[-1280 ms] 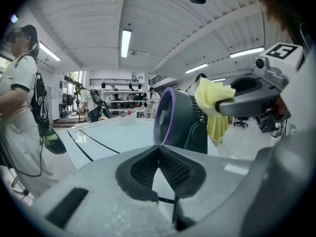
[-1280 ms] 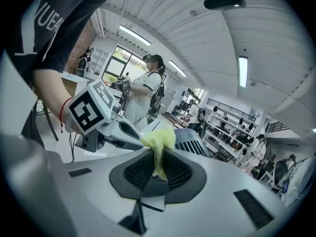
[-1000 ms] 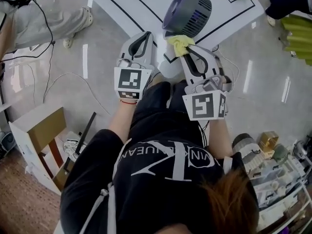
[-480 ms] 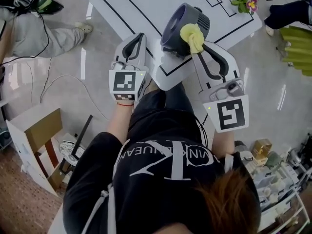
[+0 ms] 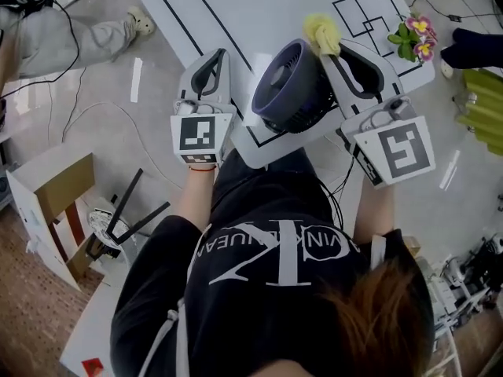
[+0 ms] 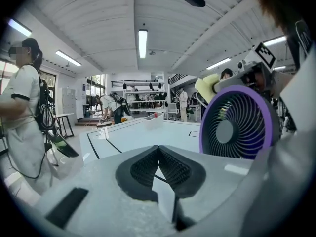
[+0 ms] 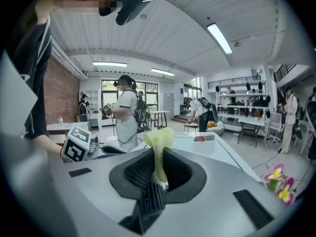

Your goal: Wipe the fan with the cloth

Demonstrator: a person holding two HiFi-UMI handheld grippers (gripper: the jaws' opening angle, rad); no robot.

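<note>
The fan [image 5: 292, 91], dark with a purple rim, stands on the near corner of the white worktop [image 5: 236, 6], tilted so its grille faces up toward the person, with the worktop's edges close on both sides of its base. The right hand-held gripper [image 5: 330, 49] reaches past the fan's right side, its jaws clamped on the yellow cloth [image 5: 322, 31], which bunches out beyond the tips at the fan's far upper rim; whether cloth and rim touch cannot be told. The left hand-held gripper [image 5: 215, 55] lies just beside the fan's left side, apart from it, over the worktop's left edge, jaws closed together with nothing between them. Beyond the fan the worktop runs on wide and bare except for black lines, leaving room to swing either way. A small bunch of flowers [image 5: 416, 38] sits near the right edge, well apart from the cloth. Left of the worktop the floor carries loose cables [image 5: 102, 124] and a cardboard box [image 5: 55, 210].
</note>
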